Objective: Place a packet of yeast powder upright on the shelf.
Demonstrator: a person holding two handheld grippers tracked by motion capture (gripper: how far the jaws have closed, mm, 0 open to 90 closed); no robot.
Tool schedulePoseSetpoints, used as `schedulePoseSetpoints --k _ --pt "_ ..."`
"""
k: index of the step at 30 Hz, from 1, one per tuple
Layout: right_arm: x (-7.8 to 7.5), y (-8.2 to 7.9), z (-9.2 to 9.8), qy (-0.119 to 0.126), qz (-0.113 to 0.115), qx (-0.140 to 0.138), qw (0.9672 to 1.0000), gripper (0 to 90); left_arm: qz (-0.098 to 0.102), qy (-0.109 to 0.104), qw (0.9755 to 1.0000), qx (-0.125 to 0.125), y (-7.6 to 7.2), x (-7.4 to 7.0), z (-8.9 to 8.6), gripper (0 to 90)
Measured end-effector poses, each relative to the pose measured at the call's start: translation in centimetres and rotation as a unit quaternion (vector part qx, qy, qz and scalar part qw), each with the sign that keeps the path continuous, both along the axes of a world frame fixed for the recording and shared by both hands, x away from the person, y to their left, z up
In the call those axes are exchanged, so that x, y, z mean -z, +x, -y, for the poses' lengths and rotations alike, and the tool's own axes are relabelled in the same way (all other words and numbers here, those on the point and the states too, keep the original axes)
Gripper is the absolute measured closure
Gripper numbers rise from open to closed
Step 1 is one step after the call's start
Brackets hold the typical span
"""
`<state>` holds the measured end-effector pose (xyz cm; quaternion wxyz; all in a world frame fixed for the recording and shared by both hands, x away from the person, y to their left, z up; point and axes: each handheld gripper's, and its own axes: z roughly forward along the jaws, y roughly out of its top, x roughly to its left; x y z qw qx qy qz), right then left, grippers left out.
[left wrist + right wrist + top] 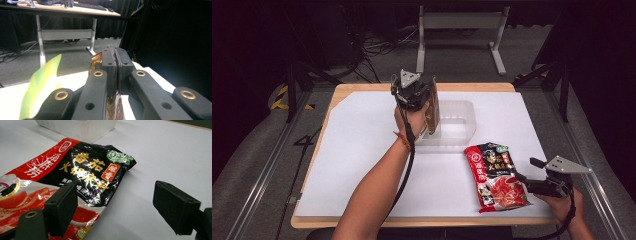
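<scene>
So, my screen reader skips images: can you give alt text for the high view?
The left gripper holds a flat brown packet upright over a clear plastic tub on a white-topped table. The right gripper, open, rests beside a red-and-black sauce pouch.

A glossy, crinkled foil sauce packet point(75, 177) lies on matt white paper point(362, 150) near a translucent plastic tub point(459, 122).

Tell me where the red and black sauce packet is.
In the high view, the glossy red and black sauce packet lies flat on the white table, right of centre, beside the right claw.
</scene>
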<state>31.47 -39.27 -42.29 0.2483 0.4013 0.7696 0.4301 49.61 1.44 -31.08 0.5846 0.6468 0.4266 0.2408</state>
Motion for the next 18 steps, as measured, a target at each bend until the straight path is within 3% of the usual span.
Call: schedulePoseSetpoints --k 6,10,14,18 --pt "0.0 0.0 0.0 -0.001 0.000 -0.001 1.0000 20.6 -0.019 0.000 0.9998 0.006 0.5 1.4 0.8 87.1" --pt "0.0 -0.1 0.1 0.002 -0.001 0.001 1.0000 20.6 -0.017 0.005 0.9998 0.012 0.5 2.2 1.0 86.7" --pt "0.0 0.0 0.0 0.002 0.000 0.000 1.0000 20.5 -0.011 0.010 0.9992 0.037 -0.1 3.2 1.2 86.4" --pt "0.1 0.0 0.0 0.004 -0.001 0.000 1.0000 20.5 -0.004 0.017 0.9986 0.050 -0.7 3.3 1.1 85.9"
